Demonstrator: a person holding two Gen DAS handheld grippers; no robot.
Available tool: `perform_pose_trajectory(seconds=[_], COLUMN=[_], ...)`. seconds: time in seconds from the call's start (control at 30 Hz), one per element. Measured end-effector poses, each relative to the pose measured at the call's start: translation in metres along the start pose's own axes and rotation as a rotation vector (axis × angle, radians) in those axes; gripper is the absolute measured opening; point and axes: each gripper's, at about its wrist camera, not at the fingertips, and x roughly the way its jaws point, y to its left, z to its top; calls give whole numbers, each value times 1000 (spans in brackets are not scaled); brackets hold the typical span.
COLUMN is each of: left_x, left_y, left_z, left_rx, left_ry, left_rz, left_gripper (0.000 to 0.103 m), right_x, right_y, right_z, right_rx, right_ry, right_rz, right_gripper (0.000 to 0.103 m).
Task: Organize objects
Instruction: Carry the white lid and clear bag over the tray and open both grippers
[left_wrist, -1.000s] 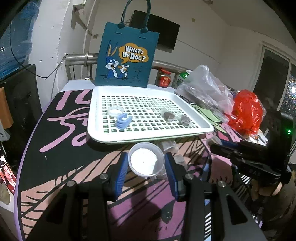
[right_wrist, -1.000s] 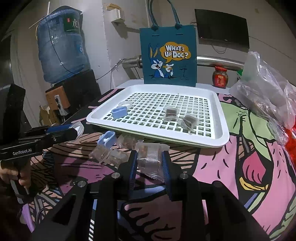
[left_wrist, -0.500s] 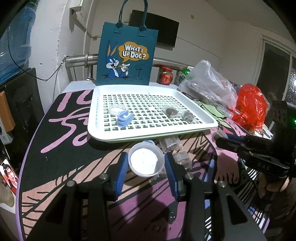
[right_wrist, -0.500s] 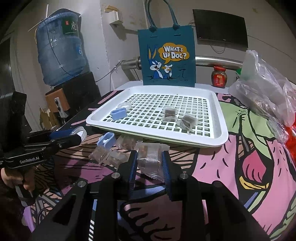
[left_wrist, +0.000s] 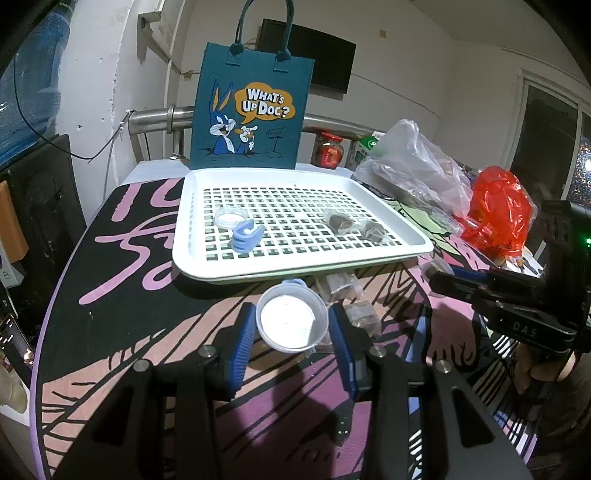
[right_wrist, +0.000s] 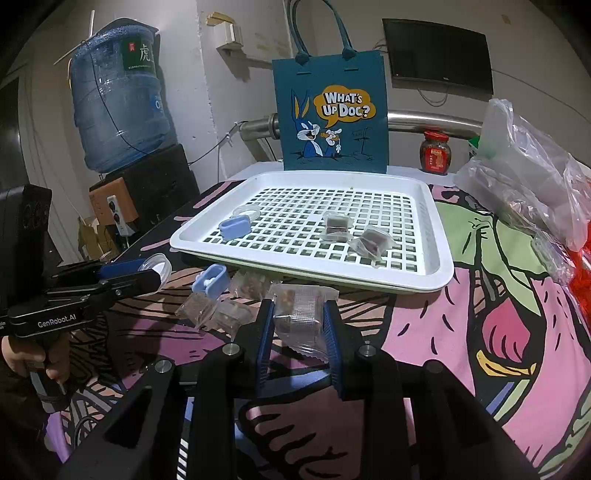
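Observation:
My left gripper (left_wrist: 291, 321) is shut on a clear round plastic cup (left_wrist: 290, 323) and holds it above the table, short of the white slotted tray (left_wrist: 192, 258). My right gripper (right_wrist: 299, 317) is shut on a clear wrapped snack packet (right_wrist: 301, 314), just in front of the tray (right_wrist: 439, 266). The tray holds a small clear lid (left_wrist: 229, 218), a blue clip (left_wrist: 245, 238) and two wrapped packets (left_wrist: 340, 221). Another blue clip (right_wrist: 210, 282) and several packets (right_wrist: 210, 314) lie on the table before the tray.
A teal Bugs Bunny tote bag (left_wrist: 251, 110) stands behind the tray. A clear plastic bag (left_wrist: 413, 166), a red bag (left_wrist: 498, 214) and a red-lidded jar (left_wrist: 327, 149) are at the right. A water bottle (right_wrist: 118, 99) stands at the far left.
Both grippers have risen slightly and kept their holds. The tray and its contents have not moved.

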Motion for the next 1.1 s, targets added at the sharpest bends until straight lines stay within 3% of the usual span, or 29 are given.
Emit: perform_pose_trajectory(seconds=[0.57, 1.1], left_x=[-16, -17], left_y=[10, 35], left_z=[13, 68], left_rx=[-25, -45], left_ry=[-37, -104], left_rz=[2, 69], left_gripper=[39, 39], right_x=[-4, -28], right_y=[-5, -31], right_z=[5, 61], right_rx=[16, 62], right_ry=[-19, -153], right_rz=[6, 3], right_gripper=[26, 26])
